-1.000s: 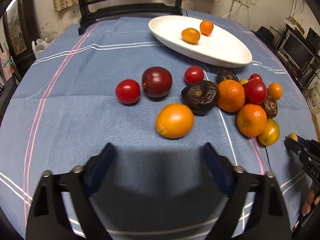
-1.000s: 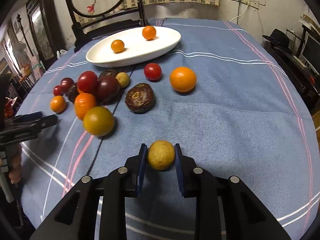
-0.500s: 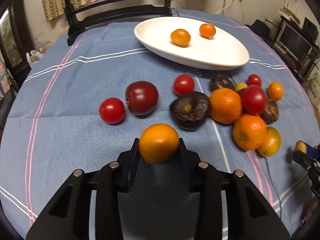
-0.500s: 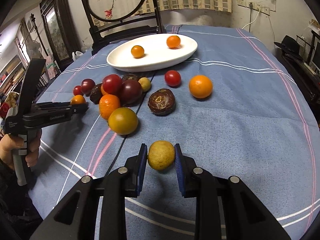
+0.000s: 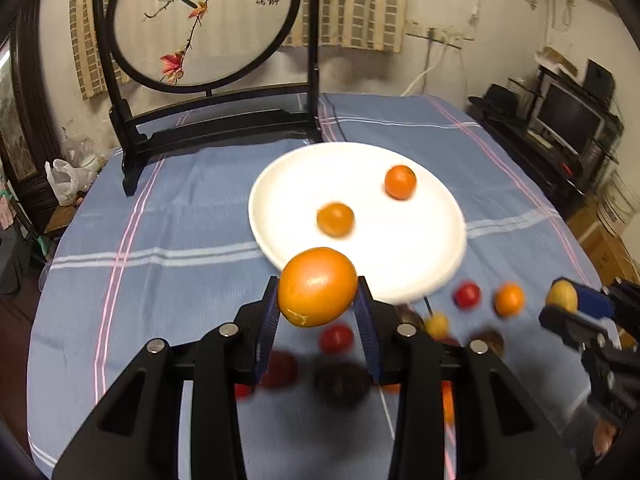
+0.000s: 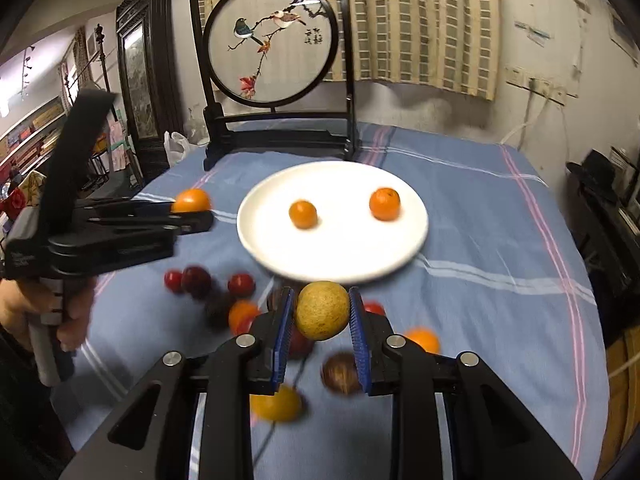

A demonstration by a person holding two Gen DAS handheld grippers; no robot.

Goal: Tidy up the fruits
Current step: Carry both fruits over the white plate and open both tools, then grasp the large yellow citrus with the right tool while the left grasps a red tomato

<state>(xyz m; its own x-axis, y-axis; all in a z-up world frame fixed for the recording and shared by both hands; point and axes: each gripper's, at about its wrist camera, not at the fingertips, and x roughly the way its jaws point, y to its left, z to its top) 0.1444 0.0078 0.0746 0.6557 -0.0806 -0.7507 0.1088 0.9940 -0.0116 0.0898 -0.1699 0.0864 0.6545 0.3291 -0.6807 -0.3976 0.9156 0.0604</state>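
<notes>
left wrist: left tool (image 5: pixel 318 308) clenched on orange (image 5: pixel 317 286), lifted since; right tool (image 6: pixel 322 314) gripping yellow fruit (image 6: pixel 322 310), raised

A lived-in home room: a round embroidered bird screen in a black wooden stand (image 6: pixel 276 42), checked beige curtains (image 6: pixel 420 20), a dark television set (image 5: pixel 568 118), and a blue striped cloth-covered desk (image 5: pixel 168 220).

Loose fruits (image 5: pixel 466 295) near the white plate (image 5: pixel 280 184) are motion-blurred; kinds cannot be told. The left gripper (image 5: pixel 318 312) hides several below the plate in its own view. In the right wrist view, the hand (image 6: pixel 60 312) is cut off by the edge.
</notes>
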